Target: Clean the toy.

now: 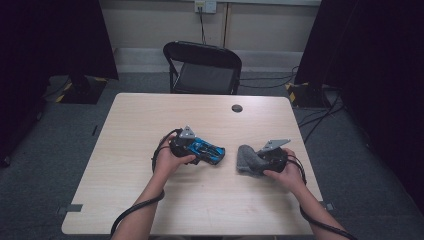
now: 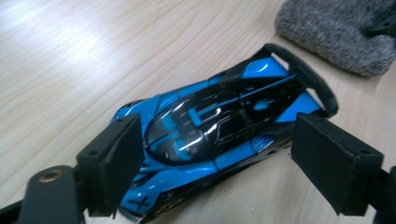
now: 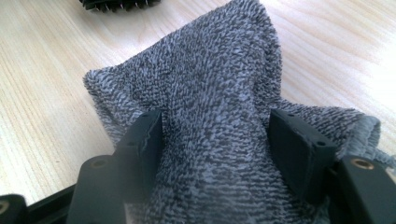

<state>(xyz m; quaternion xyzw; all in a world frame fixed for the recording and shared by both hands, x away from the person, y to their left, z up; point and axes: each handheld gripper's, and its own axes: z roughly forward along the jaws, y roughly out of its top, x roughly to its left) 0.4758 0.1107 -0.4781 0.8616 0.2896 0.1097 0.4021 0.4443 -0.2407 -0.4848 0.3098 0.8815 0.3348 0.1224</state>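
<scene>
Two grippers work near the middle of the pale wooden table. The left gripper straddles a blue and black toy car that lies on the tabletop; its left pad sits against the car's flank, while a gap of bare wood shows between the right pad and the car, so the jaws stand wide and do not clamp it. The car's nearest end is cut off by the bottom edge of the left gripper view. The right gripper has both pads pressed into a bunched grey cloth, which hides the space between them. From the high view the cloth lies just right of the car, apart from it. A dark bristly thing is clipped by the top edge of the right gripper view.
</scene>
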